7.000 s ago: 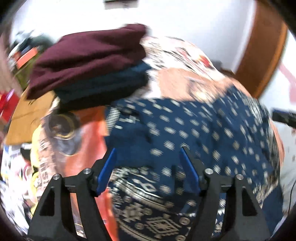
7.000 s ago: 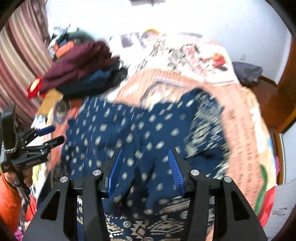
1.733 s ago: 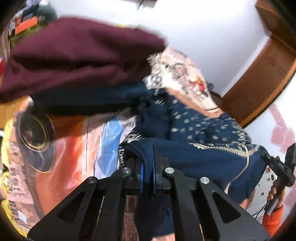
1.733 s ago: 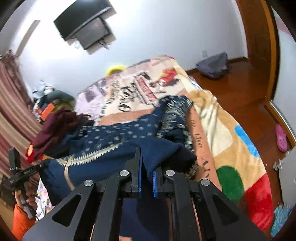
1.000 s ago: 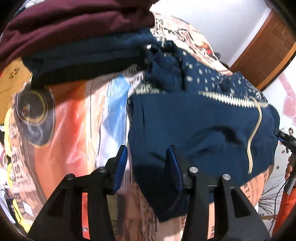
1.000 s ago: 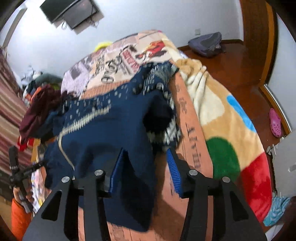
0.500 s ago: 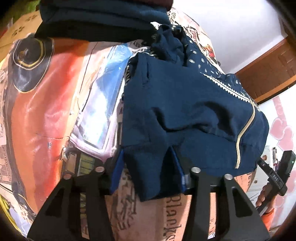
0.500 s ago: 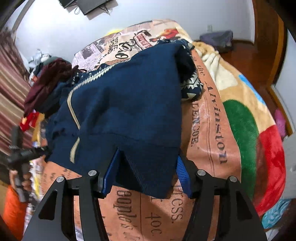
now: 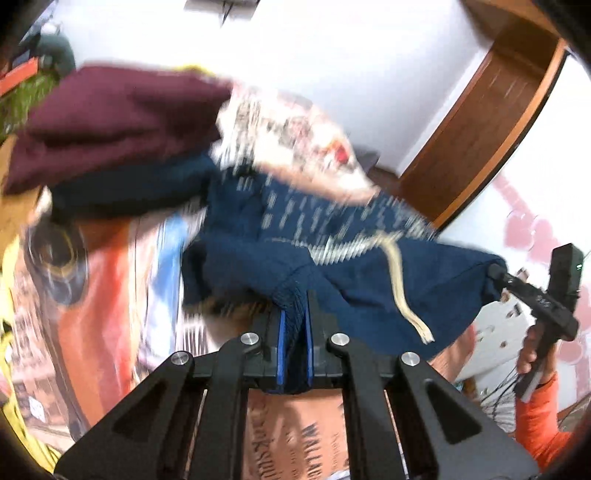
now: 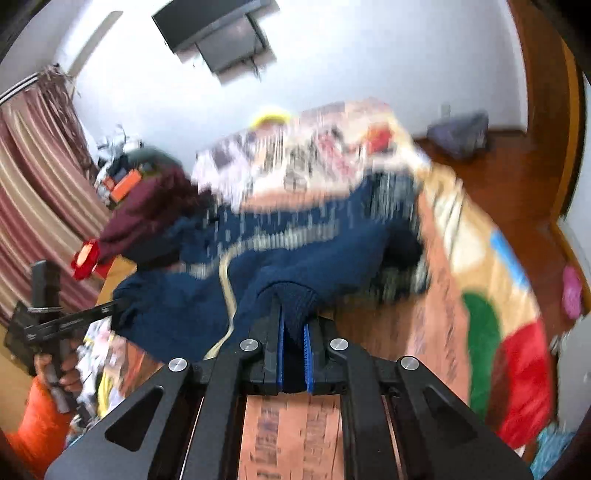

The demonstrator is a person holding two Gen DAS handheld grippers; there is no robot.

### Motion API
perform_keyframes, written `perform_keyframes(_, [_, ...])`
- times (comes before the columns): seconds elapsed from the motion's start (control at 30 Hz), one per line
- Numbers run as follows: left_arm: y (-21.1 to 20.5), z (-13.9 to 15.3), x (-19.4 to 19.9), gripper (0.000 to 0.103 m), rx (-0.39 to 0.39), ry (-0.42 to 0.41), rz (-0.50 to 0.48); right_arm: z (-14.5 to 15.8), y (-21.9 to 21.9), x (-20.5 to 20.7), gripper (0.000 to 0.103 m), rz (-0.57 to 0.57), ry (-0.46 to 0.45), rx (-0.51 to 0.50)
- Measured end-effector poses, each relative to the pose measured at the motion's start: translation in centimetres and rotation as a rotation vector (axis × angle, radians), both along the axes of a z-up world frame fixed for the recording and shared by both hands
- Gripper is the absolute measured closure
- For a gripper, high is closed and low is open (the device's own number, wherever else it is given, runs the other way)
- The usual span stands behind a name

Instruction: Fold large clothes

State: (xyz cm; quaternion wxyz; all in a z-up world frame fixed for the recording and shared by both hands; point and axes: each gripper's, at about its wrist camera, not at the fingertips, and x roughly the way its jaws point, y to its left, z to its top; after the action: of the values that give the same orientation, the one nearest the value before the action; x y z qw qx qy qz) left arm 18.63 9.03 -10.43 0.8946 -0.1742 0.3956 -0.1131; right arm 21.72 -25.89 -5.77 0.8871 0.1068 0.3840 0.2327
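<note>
Both the left gripper (image 9: 294,325) and the right gripper (image 10: 291,332) have their fingers clamped tight on the hem of a navy patterned garment (image 9: 369,273), lifted above the printed blanket (image 10: 480,266).

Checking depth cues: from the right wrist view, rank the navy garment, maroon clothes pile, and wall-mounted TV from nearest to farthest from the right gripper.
1. Navy garment: clamped in the right gripper.
2. Maroon clothes pile: left, on the bed beyond.
3. Wall-mounted TV: upper left, on the far wall.
</note>
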Motion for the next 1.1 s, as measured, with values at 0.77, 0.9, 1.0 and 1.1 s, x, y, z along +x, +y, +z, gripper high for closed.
perform_keyframes(0.77, [1.3, -3.7, 18.0, 0.096, 0.152, 0.048, 0.130, -2.7, -1.1, 14.6, 0.095, -0.185, 0.047, -0.035])
perform_keyframes(0.9, [-0.2, -5.9, 19.5, 0.094, 0.241, 0.077, 0.096, -4.6, -1.5, 15.7, 0.094, -0.198, 0.102, -0.063])
perform_keyframes(1.0, [-1.1, -6.5, 20.1, 0.087, 0.303, 0.105, 0.074, -5.4, -1.8, 16.1, 0.091, -0.210, 0.151, -0.071])
perform_keyframes(1.1, [-1.6, -5.9, 19.9, 0.073, 0.325, 0.106, 0.046, -4.8, -2.6, 15.8, 0.090, -0.238, 0.187, -0.051])
